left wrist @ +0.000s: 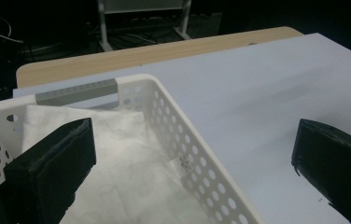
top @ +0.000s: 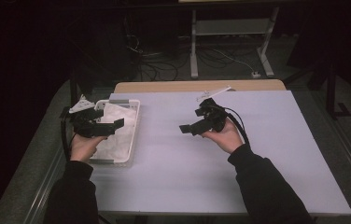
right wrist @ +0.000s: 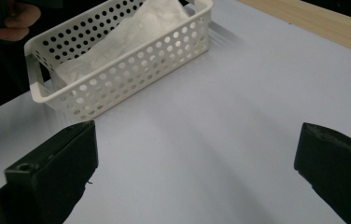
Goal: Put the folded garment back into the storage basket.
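1. The white plastic basket (top: 135, 122) is rectangular, its walls pierced with rows of round holes; it sits at the left edge of the smooth pale table (top: 257, 154).
2. Crumpled white cloth (top: 117, 122), soft and creased, lies inside it.
3. The left gripper (top: 115, 124) hovers over the basket, its blocky matte-black jaws wide apart.
4. The right gripper (top: 186, 129) hangs above bare tabletop, well apart from the basket, jaws likewise spread and holding nothing.
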`<action>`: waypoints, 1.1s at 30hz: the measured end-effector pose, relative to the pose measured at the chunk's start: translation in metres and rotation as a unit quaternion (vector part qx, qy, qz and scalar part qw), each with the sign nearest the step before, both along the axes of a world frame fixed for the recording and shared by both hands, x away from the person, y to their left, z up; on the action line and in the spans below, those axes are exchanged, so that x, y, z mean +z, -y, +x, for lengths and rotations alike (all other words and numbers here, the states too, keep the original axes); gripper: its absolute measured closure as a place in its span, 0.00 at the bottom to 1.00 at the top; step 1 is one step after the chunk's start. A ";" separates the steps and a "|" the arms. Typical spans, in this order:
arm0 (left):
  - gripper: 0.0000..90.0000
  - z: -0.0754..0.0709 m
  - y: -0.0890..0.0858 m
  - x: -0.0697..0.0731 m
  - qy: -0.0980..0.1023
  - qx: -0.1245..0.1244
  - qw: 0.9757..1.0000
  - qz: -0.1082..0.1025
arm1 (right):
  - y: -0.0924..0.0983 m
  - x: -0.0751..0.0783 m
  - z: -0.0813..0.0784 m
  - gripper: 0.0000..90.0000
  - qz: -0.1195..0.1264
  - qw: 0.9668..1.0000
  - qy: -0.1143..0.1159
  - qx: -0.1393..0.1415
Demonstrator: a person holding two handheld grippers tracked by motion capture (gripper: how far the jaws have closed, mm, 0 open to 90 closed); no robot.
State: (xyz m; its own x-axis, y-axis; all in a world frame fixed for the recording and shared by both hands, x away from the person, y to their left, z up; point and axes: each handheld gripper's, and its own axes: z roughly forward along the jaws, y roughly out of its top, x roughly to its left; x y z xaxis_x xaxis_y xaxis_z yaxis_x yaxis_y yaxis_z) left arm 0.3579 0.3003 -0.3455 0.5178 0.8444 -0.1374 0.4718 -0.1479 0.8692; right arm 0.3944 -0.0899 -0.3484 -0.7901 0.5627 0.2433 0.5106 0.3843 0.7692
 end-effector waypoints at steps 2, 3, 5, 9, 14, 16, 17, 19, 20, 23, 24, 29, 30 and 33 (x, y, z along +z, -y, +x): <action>0.00 -0.001 0.000 -0.001 0.001 0.000 1.000 -0.001 | 0.005 0.000 0.000 0.00 0.001 1.000 -0.002 -0.004; 0.00 -0.003 0.001 -0.001 0.000 -0.001 1.000 -0.001 | 0.005 0.000 0.000 0.00 0.001 1.000 -0.002 -0.004; 0.00 -0.006 0.002 -0.003 -0.001 -0.003 1.000 -0.001 | 0.013 -0.002 0.000 0.00 0.000 1.000 -0.001 -0.007; 0.00 -0.009 0.004 -0.003 0.001 -0.003 1.000 -0.002 | 0.022 -0.003 0.000 0.00 0.000 1.000 -0.002 -0.012; 0.00 -0.014 0.006 -0.005 0.005 -0.006 1.000 -0.001 | 0.038 -0.004 -0.001 0.00 -0.001 1.000 -0.003 -0.022; 0.00 -0.016 0.007 -0.005 0.005 -0.005 1.000 0.000 | 0.043 -0.005 -0.001 0.00 -0.002 1.000 -0.003 -0.025; 0.00 -0.016 0.007 -0.005 0.005 -0.005 1.000 0.000 | 0.043 -0.005 -0.001 0.00 -0.002 1.000 -0.003 -0.025; 0.00 -0.018 0.007 -0.006 0.006 -0.007 1.000 -0.001 | 0.045 -0.005 -0.001 0.00 -0.003 1.000 -0.004 -0.027; 0.00 -0.020 0.007 -0.006 0.008 -0.007 1.000 -0.003 | 0.051 -0.006 -0.002 0.00 -0.004 1.000 -0.005 -0.031; 0.00 -0.023 0.007 -0.007 0.009 -0.008 1.000 -0.002 | 0.058 -0.007 -0.003 0.00 -0.005 0.999 -0.004 -0.033; 0.00 -0.024 0.007 -0.007 0.008 -0.008 1.000 -0.002 | 0.060 -0.008 -0.003 0.00 -0.006 0.999 -0.006 -0.036; 0.00 -0.029 0.006 -0.008 0.011 -0.008 1.000 -0.002 | 0.067 -0.010 -0.005 0.00 -0.009 0.999 -0.005 -0.039; 0.00 -0.034 0.006 -0.009 0.015 -0.010 1.000 -0.006 | 0.075 -0.010 -0.006 0.00 -0.009 0.999 -0.004 -0.043; 0.00 -0.037 0.006 -0.010 0.015 -0.010 1.000 -0.006 | 0.078 -0.011 -0.007 0.00 -0.009 0.999 -0.005 -0.045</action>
State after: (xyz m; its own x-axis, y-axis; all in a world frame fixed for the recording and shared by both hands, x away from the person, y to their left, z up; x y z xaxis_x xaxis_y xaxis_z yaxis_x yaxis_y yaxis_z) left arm 0.3210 0.2942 -0.3558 0.5387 0.8321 -0.1317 0.4431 -0.1469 0.8844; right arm 0.3874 -0.1681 -0.3589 -0.7337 0.6354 0.2407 0.5515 0.3500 0.7572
